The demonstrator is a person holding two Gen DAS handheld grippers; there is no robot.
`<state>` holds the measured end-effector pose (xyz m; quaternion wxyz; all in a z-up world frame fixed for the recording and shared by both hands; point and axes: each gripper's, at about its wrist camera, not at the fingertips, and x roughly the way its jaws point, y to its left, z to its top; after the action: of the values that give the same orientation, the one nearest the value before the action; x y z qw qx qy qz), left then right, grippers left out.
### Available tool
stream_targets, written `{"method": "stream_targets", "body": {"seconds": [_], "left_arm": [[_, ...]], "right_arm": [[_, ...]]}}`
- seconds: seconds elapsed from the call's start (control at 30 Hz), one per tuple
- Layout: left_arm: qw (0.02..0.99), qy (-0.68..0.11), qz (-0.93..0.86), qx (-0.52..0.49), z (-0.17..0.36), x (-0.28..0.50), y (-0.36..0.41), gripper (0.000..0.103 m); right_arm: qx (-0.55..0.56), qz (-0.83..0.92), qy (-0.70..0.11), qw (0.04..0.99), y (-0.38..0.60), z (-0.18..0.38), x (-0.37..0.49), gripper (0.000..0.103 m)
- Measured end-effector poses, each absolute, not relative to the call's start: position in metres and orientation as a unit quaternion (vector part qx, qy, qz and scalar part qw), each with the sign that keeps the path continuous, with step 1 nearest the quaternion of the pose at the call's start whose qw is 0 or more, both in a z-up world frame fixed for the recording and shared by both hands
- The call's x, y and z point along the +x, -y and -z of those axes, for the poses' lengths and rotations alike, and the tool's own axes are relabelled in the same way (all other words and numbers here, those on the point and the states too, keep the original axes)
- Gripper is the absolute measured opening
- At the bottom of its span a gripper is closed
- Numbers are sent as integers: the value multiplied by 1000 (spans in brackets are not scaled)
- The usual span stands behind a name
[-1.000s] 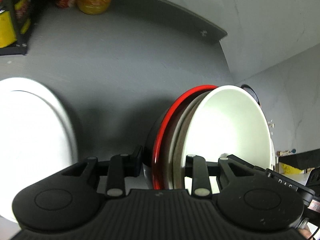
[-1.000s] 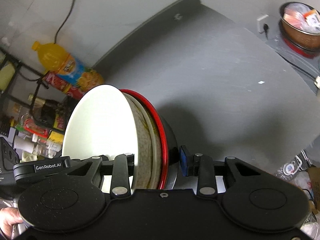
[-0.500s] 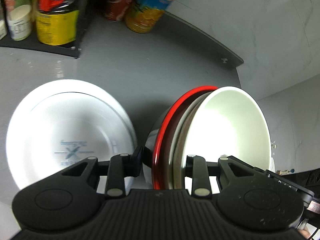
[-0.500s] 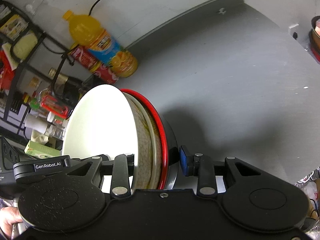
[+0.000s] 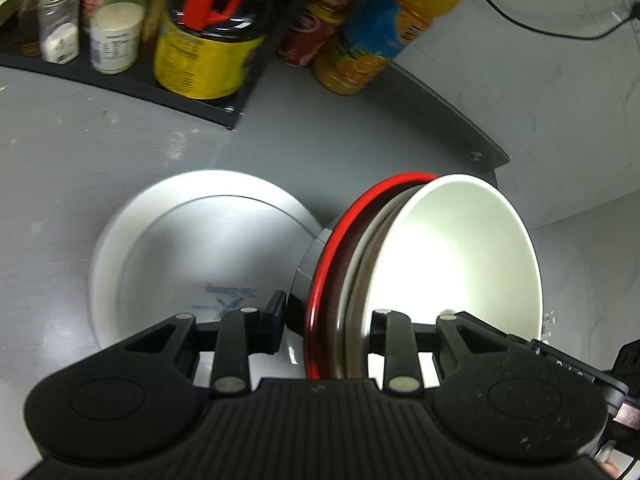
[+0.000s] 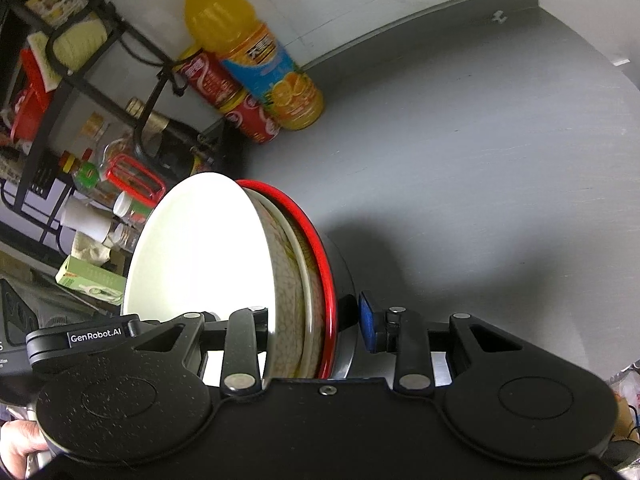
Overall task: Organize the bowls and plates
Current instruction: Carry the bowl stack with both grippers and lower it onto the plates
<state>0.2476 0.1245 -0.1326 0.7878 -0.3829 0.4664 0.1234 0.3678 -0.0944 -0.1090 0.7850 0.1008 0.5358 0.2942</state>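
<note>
Grey countertop (image 5: 120, 152) fills the middle of both views; a white plate (image 5: 192, 256) lies flat on it at centre left of the left wrist view.

The nested bowl stack (image 5: 420, 280), a white bowl inside a speckled one inside a red-rimmed black one, is carried on edge, occupying the centre of each frame.

Left gripper (image 5: 324, 320): pinching the stack's rims at lower centre, one finger inside the white bowl, the other on the black outer wall. Right gripper (image 6: 312, 320): pinching the same stack likewise from the opposite side.

Risk, as judged: held on edge by rim pinches alone, the bowls could slide apart if either grip loosens or the two hands drift. The stack's lower edge appears near the plate's right rim; a careless lowering could knock it.

Orange juice bottle (image 6: 256, 60) stands at upper centre, well apart.
</note>
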Motion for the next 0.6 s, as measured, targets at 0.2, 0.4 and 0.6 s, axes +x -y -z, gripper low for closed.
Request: {"method": "stream_targets", "body": {"seconds": [0.2,0.4,0.6], "left_arm": [[783,-465,-139,-390,138,233,-144,29],[776,-464,-153,-399,147,221,-168,29],[770,-468,-162,-402,157,214,-187,29]], "right_arm": [[98,-301,-545,777,72,117,361,32],[90,-309,-552,769,48,127,354,32],[85,-310,-563,762,29,136,350,32]]}}
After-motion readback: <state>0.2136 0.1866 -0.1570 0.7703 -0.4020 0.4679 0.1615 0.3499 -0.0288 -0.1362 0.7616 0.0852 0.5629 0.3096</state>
